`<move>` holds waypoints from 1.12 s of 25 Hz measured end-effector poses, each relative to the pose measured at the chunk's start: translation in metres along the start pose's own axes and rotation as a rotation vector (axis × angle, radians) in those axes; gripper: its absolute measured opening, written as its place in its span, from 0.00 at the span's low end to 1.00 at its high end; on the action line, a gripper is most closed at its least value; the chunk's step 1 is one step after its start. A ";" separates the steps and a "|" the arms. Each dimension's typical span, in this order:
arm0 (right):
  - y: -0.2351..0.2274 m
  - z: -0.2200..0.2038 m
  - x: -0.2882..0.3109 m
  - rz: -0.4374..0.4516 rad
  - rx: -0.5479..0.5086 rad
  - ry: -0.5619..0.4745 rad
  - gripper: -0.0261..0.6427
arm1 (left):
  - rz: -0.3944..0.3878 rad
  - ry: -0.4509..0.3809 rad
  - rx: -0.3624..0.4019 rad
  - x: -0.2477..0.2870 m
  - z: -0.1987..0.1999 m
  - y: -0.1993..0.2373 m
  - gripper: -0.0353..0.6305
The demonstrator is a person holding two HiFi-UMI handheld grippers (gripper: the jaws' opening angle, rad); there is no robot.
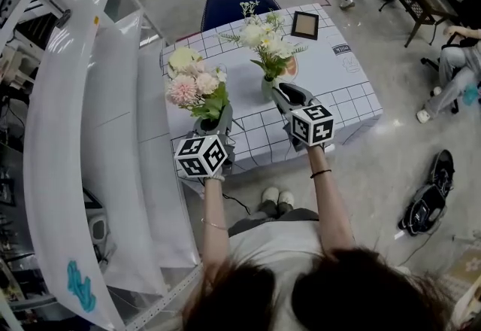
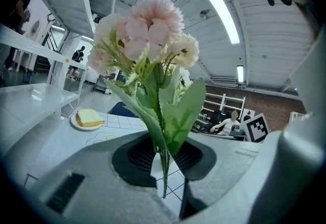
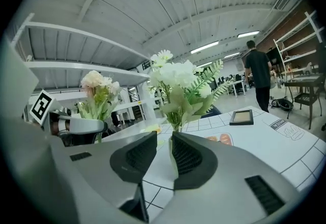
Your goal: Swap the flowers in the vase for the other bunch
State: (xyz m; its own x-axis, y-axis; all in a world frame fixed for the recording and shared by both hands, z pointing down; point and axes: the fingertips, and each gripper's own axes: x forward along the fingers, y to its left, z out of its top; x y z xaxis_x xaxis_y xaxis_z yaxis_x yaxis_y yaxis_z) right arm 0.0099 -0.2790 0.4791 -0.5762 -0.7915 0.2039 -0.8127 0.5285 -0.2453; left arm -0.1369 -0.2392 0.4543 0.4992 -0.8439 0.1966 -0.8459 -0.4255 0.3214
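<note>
My left gripper (image 1: 214,125) (image 2: 164,159) is shut on the thin green stems of a pink and cream bunch (image 1: 194,85) (image 2: 147,39), held upright above the table's near left edge. The white bunch with fern leaves (image 1: 264,40) (image 3: 178,80) stands in a small pale vase (image 1: 268,87) near the table's middle. My right gripper (image 1: 284,93) (image 3: 164,151) sits level at the vase's near right side. Its jaws stand a narrow gap apart. The vase shows at that gap against the right pad, and bare table shows beside the left pad.
The checked white table (image 1: 338,74) carries a small picture frame (image 1: 304,24) (image 3: 241,116) at the back and a plate with a sandwich (image 2: 89,118). A blue chair (image 1: 229,6) stands behind it. White shelving (image 1: 75,134) runs along the left. A seated person (image 1: 458,74) is at right.
</note>
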 end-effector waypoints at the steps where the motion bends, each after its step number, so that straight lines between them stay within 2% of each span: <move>1: 0.002 0.000 -0.003 0.006 0.007 -0.005 0.17 | -0.005 0.001 0.000 0.000 0.000 -0.002 0.16; 16: 0.034 0.033 -0.042 0.106 0.011 -0.090 0.09 | -0.086 0.014 0.048 -0.002 -0.010 -0.037 0.16; 28: 0.049 0.041 -0.054 0.138 0.004 -0.136 0.06 | -0.118 0.000 0.067 -0.009 -0.006 -0.046 0.16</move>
State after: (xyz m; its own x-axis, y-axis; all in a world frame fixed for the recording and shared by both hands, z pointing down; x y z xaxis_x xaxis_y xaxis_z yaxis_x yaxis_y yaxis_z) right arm 0.0050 -0.2231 0.4178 -0.6652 -0.7457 0.0384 -0.7262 0.6341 -0.2658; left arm -0.1010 -0.2102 0.4431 0.5958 -0.7868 0.1613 -0.7922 -0.5426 0.2794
